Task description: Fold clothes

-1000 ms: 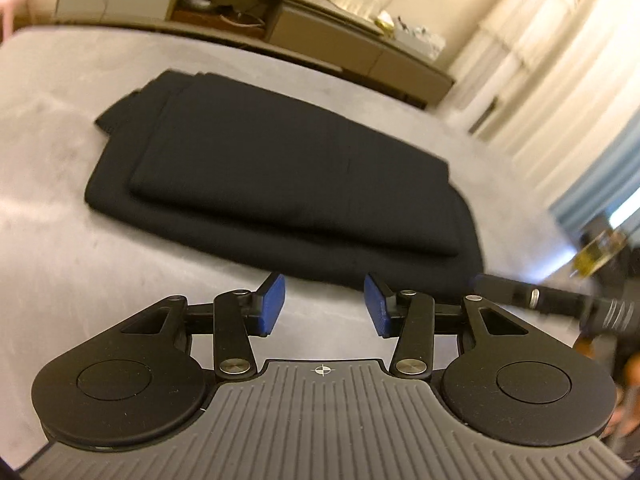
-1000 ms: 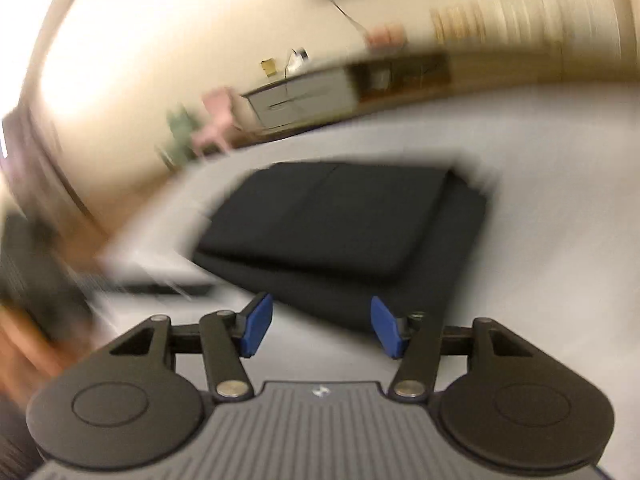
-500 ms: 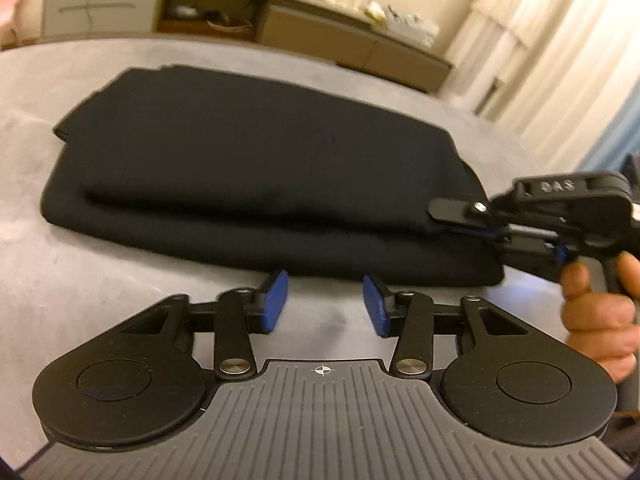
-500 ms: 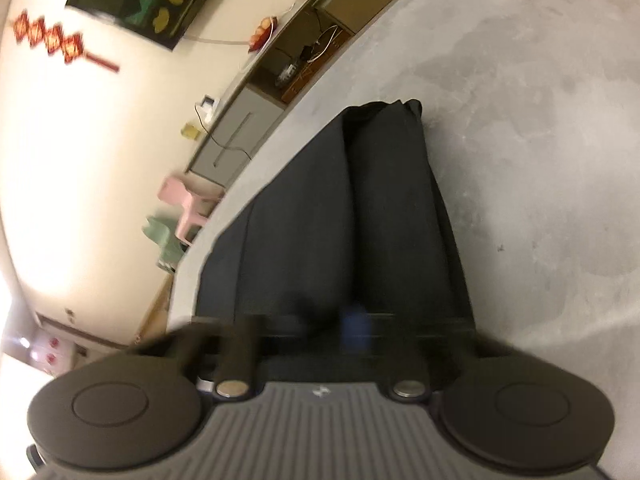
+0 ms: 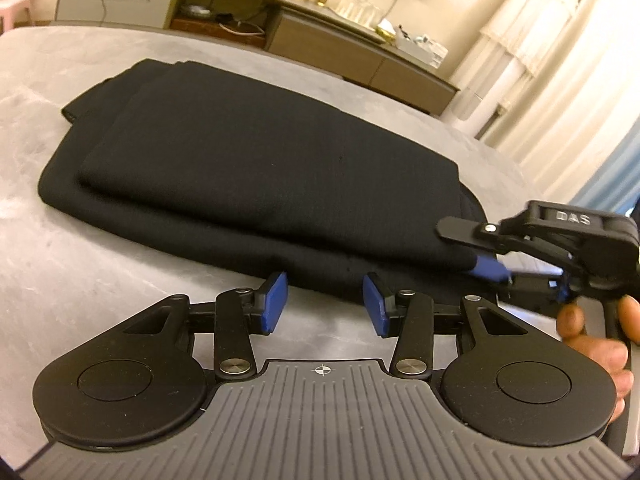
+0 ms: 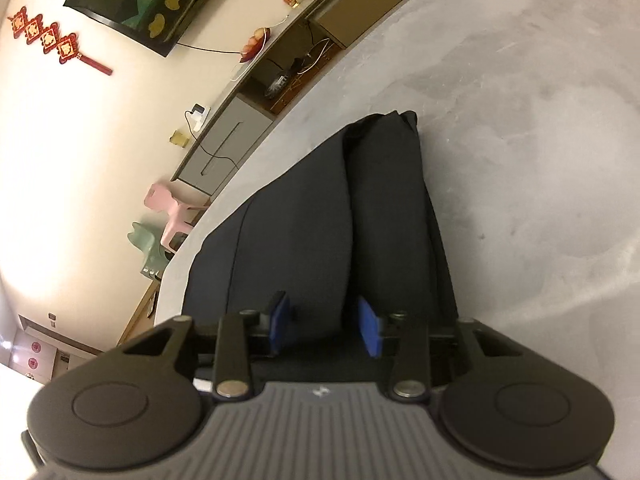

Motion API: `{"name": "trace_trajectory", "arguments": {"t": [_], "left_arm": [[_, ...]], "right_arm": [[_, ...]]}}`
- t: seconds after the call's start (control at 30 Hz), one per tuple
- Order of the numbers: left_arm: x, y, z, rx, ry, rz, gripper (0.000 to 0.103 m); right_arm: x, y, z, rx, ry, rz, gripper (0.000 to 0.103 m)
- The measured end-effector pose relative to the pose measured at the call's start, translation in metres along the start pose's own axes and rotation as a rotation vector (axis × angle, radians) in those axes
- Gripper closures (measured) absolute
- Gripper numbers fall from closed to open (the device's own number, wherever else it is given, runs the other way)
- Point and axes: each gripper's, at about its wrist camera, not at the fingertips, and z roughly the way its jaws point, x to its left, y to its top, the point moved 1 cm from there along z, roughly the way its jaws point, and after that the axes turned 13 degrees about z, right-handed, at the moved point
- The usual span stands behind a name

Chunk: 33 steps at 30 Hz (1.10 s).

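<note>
Left wrist view: the folded black garment [image 5: 256,184] lies flat on the grey counter [image 5: 100,280]. The left tongs [image 5: 324,304] hover empty and parted just beside its near edge, while the right tongs [image 5: 480,256] straddle its right end, likely for another fold.

Right wrist view: the right tongs [image 6: 324,326] are opening, garment [image 6: 320,220] between them, and only here a lengthwise crease shows.

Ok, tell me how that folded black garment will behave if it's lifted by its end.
The folded black garment is soft cloth in stacked layers, so it would probably droop and bend rather than stay flat. The layers look loose at the edges, so a lift from one end may let the fold slide open. The right tool, opening, has cloth between its pads; gripping only some layers would likely leave the rest behind.
</note>
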Motion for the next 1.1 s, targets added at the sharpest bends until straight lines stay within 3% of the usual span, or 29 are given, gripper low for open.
{"name": "trace_trajectory", "arguments": {"t": [0.03, 0.2, 0.33, 0.47, 0.6, 0.67, 0.73, 0.83, 0.9, 0.97, 1.1], "left_arm": [[-0.001, 0.0, 0.0, -0.001, 0.001, 0.006, 0.065], [0.002, -0.001, 0.0, 0.0, -0.009, 0.007, 0.064], [0.0, 0.002, -0.004, 0.031, -0.036, 0.026, 0.065], [-0.007, 0.014, -0.028, 0.062, -0.111, 0.115, 0.065], [-0.008, 0.03, -0.083, -0.047, -0.11, 0.222, 0.065], [-0.005, 0.04, -0.098, -0.104, -0.069, 0.224, 0.065], [0.003, 0.056, -0.082, -0.113, -0.051, 0.224, 0.061], [0.024, 0.061, -0.031, -0.039, 0.026, 0.187, 0.063], [0.037, 0.053, -0.009, -0.003, 0.066, 0.169, 0.064], [0.047, 0.039, 0.002, 0.045, 0.088, 0.163, 0.068], [0.052, 0.037, 0.003, 0.082, 0.119, 0.176, 0.074]], "right_arm": [[0.0, 0.001, 0.003, 0.002, 0.002, -0.007, 0.1], [0.008, -0.02, -0.011, 0.004, 0.035, -0.085, 0.1], [-0.004, -0.029, -0.006, -0.006, -0.058, -0.109, 0.1], [0.002, -0.026, -0.012, 0.01, -0.08, -0.157, 0.096], [0.016, -0.035, -0.029, 0.069, -0.199, -0.354, 0.09], [0.027, -0.037, -0.05, -0.047, -0.232, -0.454, 0.088], [0.04, -0.039, -0.068, -0.16, -0.261, -0.551, 0.088], [0.073, -0.035, -0.049, -0.206, -0.211, -0.649, 0.085], [0.082, -0.035, -0.021, -0.199, -0.219, -0.716, 0.082], [0.074, -0.042, 0.007, -0.125, -0.277, -0.756, 0.082], [0.055, -0.077, 0.011, -0.098, -0.314, -0.911, 0.081]]}}
